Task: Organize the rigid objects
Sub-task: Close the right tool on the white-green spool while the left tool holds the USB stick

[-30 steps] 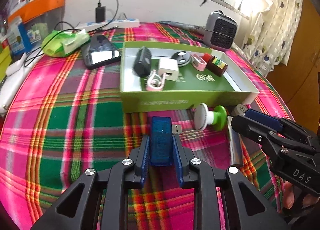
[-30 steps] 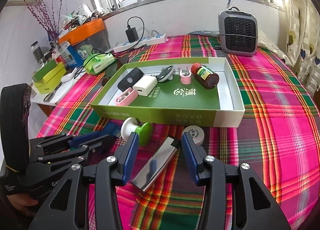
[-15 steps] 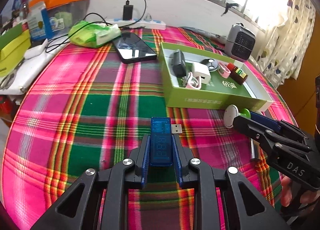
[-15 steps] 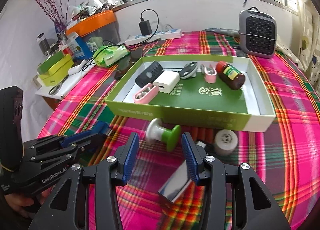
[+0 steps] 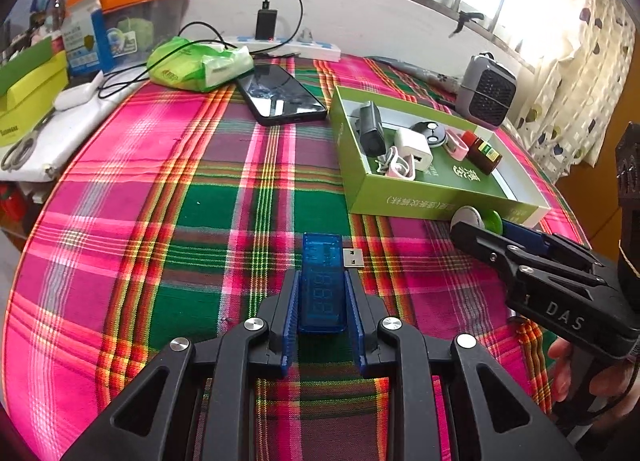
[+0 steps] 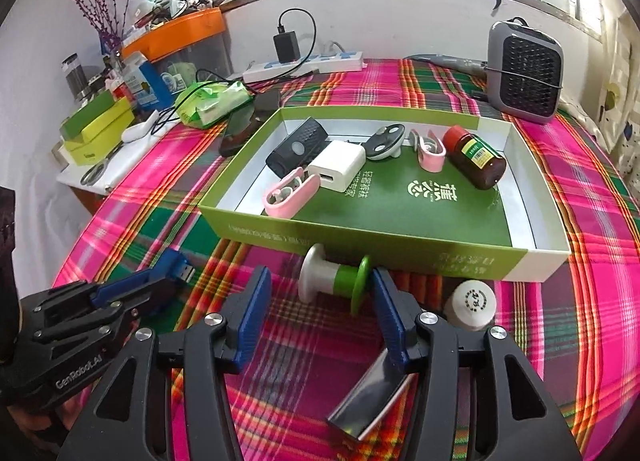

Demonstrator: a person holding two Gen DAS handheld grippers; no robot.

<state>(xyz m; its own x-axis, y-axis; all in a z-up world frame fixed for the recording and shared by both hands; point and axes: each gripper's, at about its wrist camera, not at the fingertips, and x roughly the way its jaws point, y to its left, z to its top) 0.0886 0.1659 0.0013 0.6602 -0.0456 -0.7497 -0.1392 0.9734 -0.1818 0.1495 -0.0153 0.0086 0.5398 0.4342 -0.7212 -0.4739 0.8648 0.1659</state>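
Gripping the blue USB tester [image 5: 323, 281], the left claw [image 5: 322, 303] hangs over the bench, clear of the green box [image 6: 256, 229]. The right claw [image 6: 320, 315] is opening around the spool [image 6: 334, 287], not yet pinching; next it must close. Only the right view shows the metal case [image 6: 370, 397] and white cap [image 6: 472, 303].

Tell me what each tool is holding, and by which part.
The left tool grips the blue USB tester by the long sides of its rear half. The right tool is opening and holds nothing; the green-and-white spool lies untouched ahead.
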